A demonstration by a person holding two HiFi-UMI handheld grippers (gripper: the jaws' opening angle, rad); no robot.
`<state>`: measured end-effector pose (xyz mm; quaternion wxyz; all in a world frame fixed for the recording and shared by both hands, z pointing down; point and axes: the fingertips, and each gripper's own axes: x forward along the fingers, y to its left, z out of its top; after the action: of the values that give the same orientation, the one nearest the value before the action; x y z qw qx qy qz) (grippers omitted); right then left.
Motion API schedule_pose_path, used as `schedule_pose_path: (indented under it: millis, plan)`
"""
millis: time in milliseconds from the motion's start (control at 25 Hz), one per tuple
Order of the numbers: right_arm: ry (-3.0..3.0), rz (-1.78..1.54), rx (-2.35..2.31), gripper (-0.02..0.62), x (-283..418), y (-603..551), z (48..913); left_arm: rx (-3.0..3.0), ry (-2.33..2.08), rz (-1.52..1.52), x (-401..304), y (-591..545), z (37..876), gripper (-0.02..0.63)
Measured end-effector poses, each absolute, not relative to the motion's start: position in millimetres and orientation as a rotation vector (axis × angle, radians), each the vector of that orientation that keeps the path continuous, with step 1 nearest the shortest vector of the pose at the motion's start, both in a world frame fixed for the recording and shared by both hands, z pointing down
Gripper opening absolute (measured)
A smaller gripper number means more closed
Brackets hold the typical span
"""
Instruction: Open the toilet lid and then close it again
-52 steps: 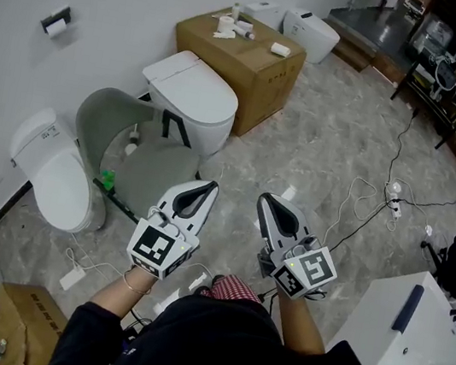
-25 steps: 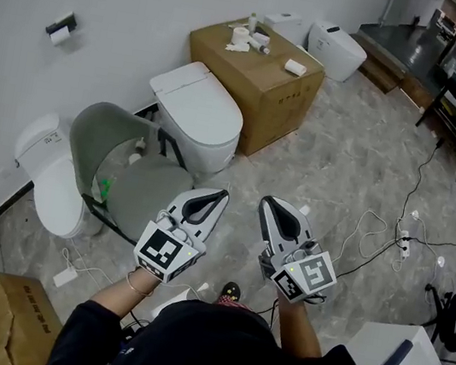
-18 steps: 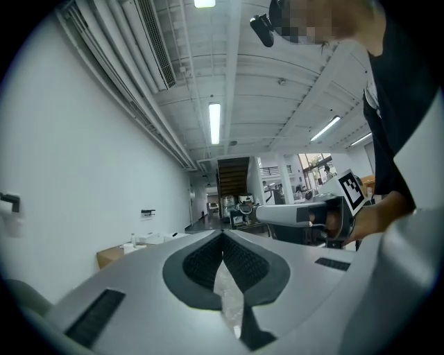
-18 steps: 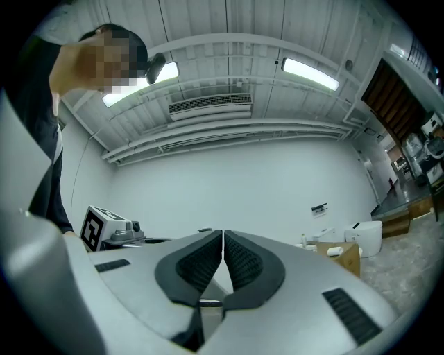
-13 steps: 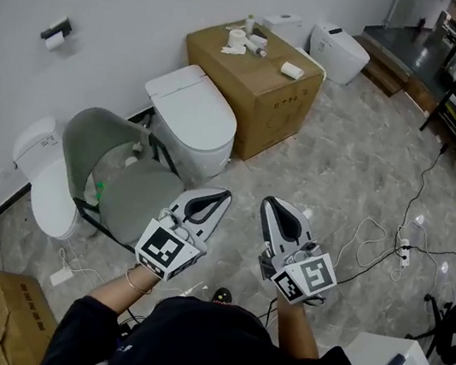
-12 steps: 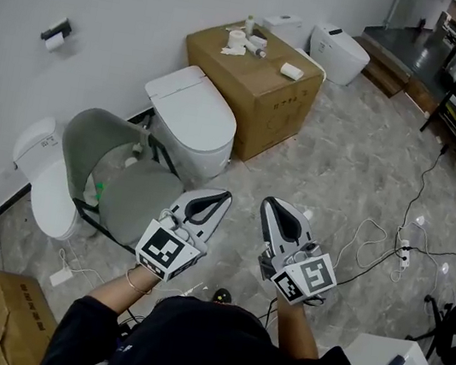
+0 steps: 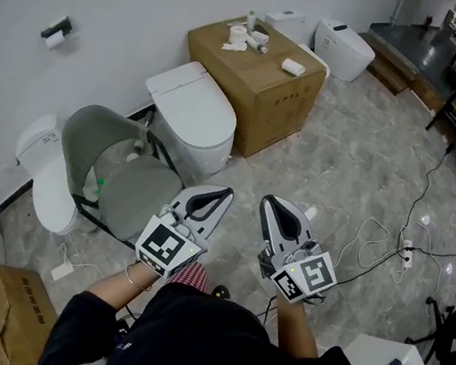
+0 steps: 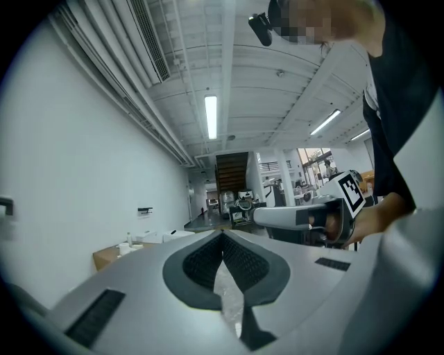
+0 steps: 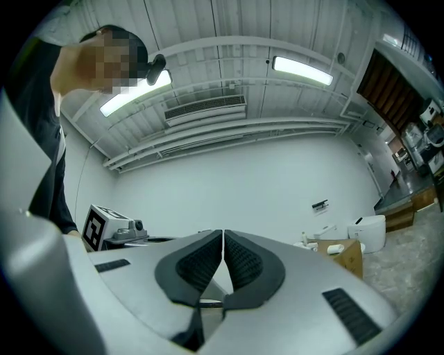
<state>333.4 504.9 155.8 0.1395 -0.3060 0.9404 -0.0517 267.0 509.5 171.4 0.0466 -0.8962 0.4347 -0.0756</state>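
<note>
A white toilet [image 7: 193,120] stands against the wall ahead, its lid [image 7: 192,98] down flat. My left gripper [image 7: 224,192] hangs at waist height in front of it, well short of the bowl, jaws shut with nothing between them. Beside it on the right, my right gripper [image 7: 267,199] is also shut and holds nothing. Both point up and away from me. In the left gripper view the jaws [image 8: 223,234] meet at the tips; the right gripper view shows the same [image 9: 223,234].
A grey-green chair [image 7: 113,169] stands left of the toilet. A cardboard box [image 7: 259,68] with small items sits just to its right. More toilets [image 7: 43,174] [image 7: 344,48] line the wall. Cables [image 7: 392,239] trail over the marble floor at right.
The head view has shifted slightly, so the toilet and chair sit a little differently in frame. Both grippers stay shut side by side, in about the same place.
</note>
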Motion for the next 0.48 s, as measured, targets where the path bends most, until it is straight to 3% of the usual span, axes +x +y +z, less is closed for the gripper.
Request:
schedule_pose_path:
  millis: [480]
  plan:
    - [2.727,-0.158,-0.904,0.023,337.2,479.4,161.0,-2.745,1.324,-0.193,269.3,478.7,173.0,0.003]
